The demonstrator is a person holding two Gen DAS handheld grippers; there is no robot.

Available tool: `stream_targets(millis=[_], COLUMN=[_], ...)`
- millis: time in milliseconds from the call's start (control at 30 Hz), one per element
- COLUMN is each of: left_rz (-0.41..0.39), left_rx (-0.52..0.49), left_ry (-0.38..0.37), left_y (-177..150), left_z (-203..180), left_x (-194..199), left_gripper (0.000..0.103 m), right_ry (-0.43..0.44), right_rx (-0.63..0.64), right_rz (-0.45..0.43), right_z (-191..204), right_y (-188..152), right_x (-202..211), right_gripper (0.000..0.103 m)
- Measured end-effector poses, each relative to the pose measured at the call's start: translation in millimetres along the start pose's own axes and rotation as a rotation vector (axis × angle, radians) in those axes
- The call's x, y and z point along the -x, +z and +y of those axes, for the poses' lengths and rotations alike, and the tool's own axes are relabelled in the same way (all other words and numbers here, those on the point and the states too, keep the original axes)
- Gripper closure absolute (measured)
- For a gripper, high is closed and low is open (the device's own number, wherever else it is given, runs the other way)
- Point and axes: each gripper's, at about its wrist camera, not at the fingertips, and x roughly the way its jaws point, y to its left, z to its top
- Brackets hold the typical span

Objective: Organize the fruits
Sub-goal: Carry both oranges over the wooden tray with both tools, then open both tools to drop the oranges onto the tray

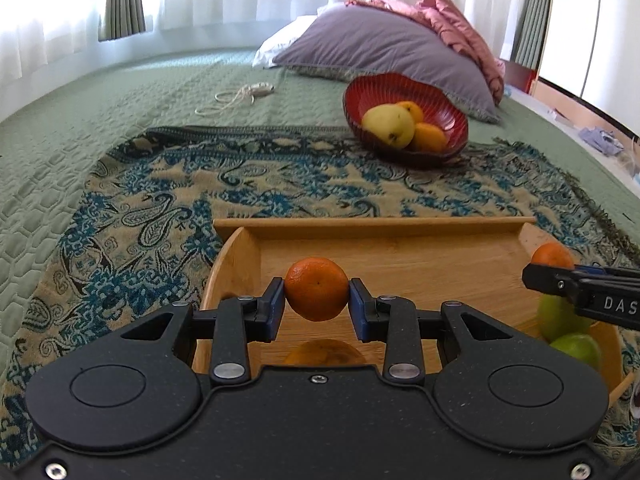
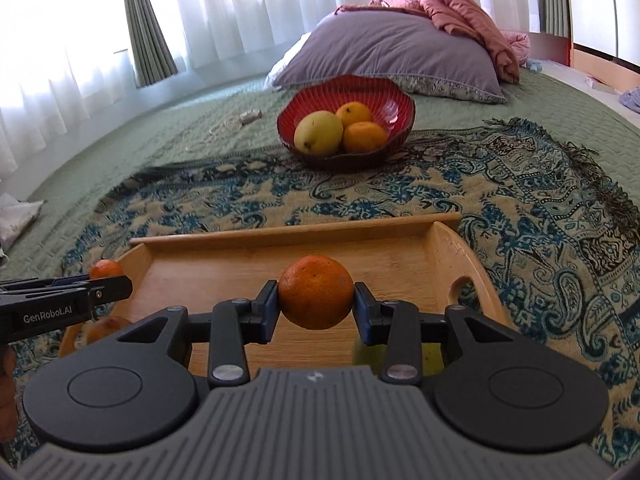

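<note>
My left gripper point(image 1: 317, 292) is shut on an orange mandarin point(image 1: 317, 289) above the wooden tray point(image 1: 376, 225). My right gripper point(image 2: 316, 300) is shut on another mandarin point(image 2: 316, 298) above the same tray point(image 2: 296, 232). Each gripper also shows at the edge of the other's view, the right one point(image 1: 532, 276) with its mandarin point(image 1: 551, 255), the left one point(image 2: 120, 284) with its mandarin point(image 2: 105, 269). An orange point(image 1: 324, 354) and two green fruits point(image 1: 576, 350) lie in the tray. A red bowl point(image 1: 400, 88) farther back holds a yellow-green fruit point(image 1: 387, 125) and two oranges point(image 1: 430, 137).
The tray and bowl point(image 2: 360, 88) stand on a patterned blue and beige cloth point(image 1: 160, 208) spread over a green quilted bed point(image 1: 80, 120). A grey pillow point(image 1: 384, 44) and pink blanket point(image 1: 452, 20) lie behind the bowl. A coiled cord point(image 1: 236, 98) lies at the back left.
</note>
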Motion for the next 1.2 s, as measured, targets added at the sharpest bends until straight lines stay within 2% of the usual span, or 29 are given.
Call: stream_targets(millis=[367,600,800,967,1200], left_rz=[0.056,0.064,0.083,0.118,0.125], left_rx=[-0.006,-0.023,-0.024,-0.071,-0.052], left_ry=[0.013,0.017,0.016,0.024,0.012], left_y=[1.2,3.0,3.5,6.9,8.9], left_z=[5.5,3.5,5.8,6.7,12.0], left_x=[-23.5,-28.4,-32.1,-30.3,-29.6], left_gripper=[0.071,0.071,0.071,0.071,0.071], right_ry=[-0.03,-0.042,-0.046,-0.056,-0.042], right_rx=[-0.036,0.021,0.051,0.067,0.062], right_rz=[0.081,0.114,0.129,0.138,0.13], right_z=[-7.2,1.6,7.4,10.1,12.0], right_y=[14.0,13.7,12.6,12.3,11.0], right_x=[-30.4,-42.7,-50.3,-51.6,-52.7], right_gripper=[0.059,0.059,0.059,0.058,0.057])
